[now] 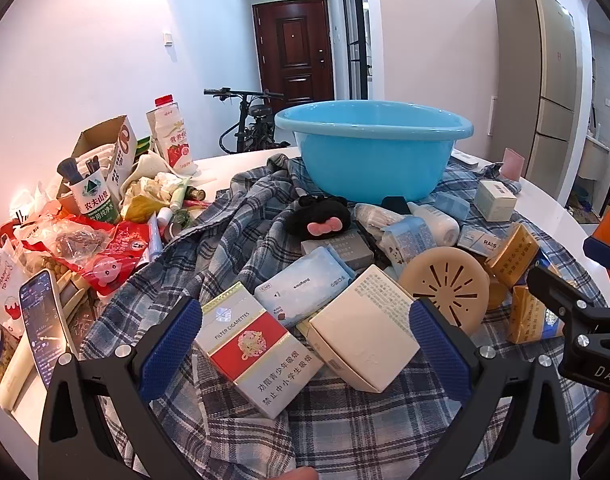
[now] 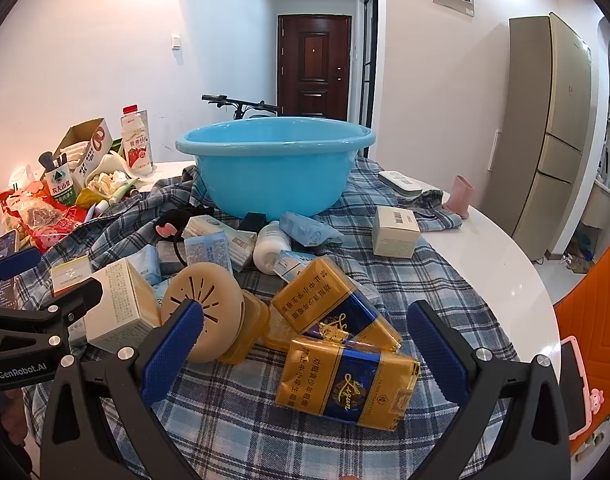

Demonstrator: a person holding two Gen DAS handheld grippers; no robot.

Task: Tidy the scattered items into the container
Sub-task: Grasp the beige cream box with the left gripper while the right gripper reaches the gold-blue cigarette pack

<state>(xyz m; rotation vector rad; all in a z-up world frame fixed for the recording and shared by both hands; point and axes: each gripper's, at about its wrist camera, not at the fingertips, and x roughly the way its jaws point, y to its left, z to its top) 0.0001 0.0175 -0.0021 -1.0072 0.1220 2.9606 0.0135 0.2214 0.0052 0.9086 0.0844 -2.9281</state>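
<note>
A blue plastic basin (image 1: 373, 152) (image 2: 273, 168) stands on a plaid cloth (image 1: 345, 420) (image 2: 241, 420) at the back of a white table. Small items lie scattered in front of it. My left gripper (image 1: 305, 344) is open, its fingers on either side of a red and white cigarette pack (image 1: 261, 352) and a cream box (image 1: 365, 332). My right gripper (image 2: 305, 348) is open around two gold and blue cigarette packs (image 2: 345, 384) (image 2: 325, 304). A round beige vented case (image 1: 445, 288) (image 2: 209, 308) lies between the two groups. Nothing is held.
A white bottle (image 2: 269, 248), tissue packs (image 1: 305, 288), a black plush toy (image 1: 321, 216) and a small white box (image 2: 395, 230) lie on the cloth. Snack bags, a milk bottle (image 1: 173, 136) and a phone (image 1: 45, 320) crowd the left. A pink cup (image 2: 459, 196) stands far right.
</note>
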